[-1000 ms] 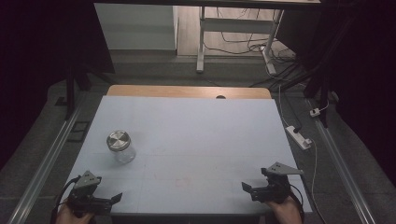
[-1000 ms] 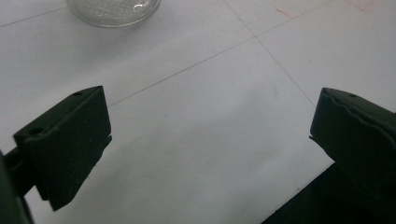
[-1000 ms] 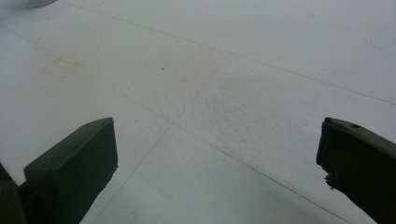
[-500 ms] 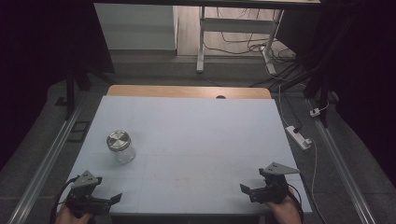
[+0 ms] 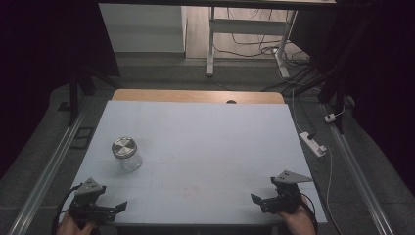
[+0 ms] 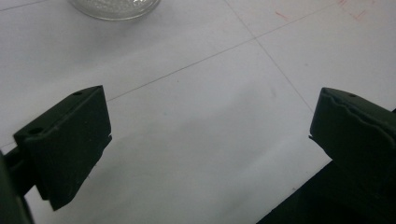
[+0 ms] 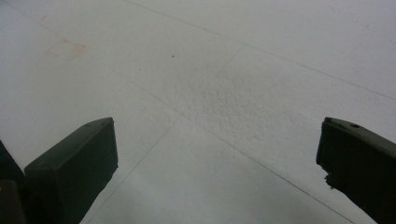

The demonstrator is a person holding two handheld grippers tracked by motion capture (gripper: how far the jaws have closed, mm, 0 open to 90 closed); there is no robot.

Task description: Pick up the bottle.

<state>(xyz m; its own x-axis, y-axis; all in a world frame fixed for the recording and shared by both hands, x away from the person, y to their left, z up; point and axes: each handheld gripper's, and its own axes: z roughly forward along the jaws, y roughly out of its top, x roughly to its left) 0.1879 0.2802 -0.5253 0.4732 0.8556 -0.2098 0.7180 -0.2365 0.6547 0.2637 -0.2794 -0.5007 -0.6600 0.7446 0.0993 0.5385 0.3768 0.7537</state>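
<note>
Jar (image 5: 126,152) stands upright in left-centre of high view, metal lid on, untouched; its base peeks in at top of left gripper view (image 6: 114,7). Nothing grasped yet: whole job ahead.

Left gripper (image 5: 110,209) in lower left, jaws spread wide, empty, jar just above it in frame. Right gripper (image 5: 259,200) in lower right, jaws likewise spread, empty, well apart from jar.

Table (image 5: 210,147) bare across middle and right: ample room. Both grippers sit near bottom edge; jar near left edge.
</note>
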